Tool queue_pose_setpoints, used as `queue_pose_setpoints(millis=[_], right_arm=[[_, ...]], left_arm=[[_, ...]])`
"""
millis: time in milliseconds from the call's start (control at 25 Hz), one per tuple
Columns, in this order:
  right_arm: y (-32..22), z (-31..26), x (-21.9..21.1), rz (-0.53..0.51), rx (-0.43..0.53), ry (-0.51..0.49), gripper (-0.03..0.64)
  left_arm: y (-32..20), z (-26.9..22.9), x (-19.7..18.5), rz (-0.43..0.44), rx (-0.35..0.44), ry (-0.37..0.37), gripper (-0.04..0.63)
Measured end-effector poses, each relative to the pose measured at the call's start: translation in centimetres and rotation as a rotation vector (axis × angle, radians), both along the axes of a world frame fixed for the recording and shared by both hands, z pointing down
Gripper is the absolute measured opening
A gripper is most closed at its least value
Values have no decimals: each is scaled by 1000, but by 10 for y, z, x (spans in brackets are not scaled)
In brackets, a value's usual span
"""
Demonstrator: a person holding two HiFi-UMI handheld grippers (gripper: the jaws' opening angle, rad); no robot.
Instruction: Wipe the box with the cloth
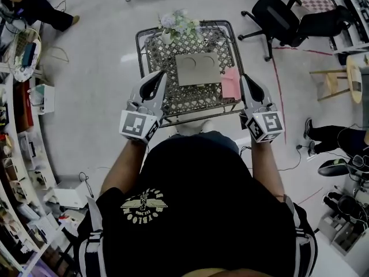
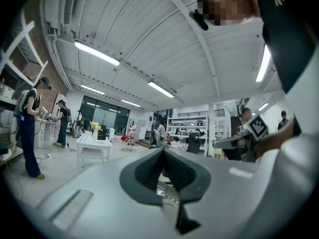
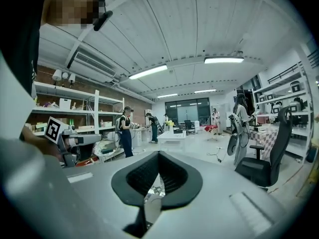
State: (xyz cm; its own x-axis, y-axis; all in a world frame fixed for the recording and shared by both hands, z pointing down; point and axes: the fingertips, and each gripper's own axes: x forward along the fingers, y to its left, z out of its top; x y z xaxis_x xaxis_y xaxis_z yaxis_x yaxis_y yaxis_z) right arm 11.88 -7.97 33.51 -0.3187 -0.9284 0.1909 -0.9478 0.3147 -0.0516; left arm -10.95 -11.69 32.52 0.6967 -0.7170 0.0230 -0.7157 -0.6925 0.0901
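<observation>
Flat grey box w/ two round marks (image 1: 198, 69) sits on the metal lattice desk (image 1: 190, 101), pink cloth (image 1: 232, 83) just beside its right edge, left gripper (image 1: 163, 75) & right gripper (image 1: 243, 77) jaws shut, empty; wiped or not, can't tell.

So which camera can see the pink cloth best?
The head view: it looks down on the pink cloth, lying beside the box on the table. Both gripper views look out across the room and miss it.

Lattice-top table (image 1: 190, 100) w/ flower vase (image 1: 173, 27) at far edge; blk office chair (image 1: 282, 19) to its right.
</observation>
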Motion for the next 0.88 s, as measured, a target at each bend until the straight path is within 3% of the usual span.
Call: queue_pose_setpoints(millis=[480, 880], right_arm=[[-13, -9, 55, -84, 46, 12, 8], [-19, -2, 76, -143, 33, -1, 8]], left_arm=[[3, -11, 71, -31, 4, -45, 0], [-2, -5, 106, -57, 13, -52, 0]])
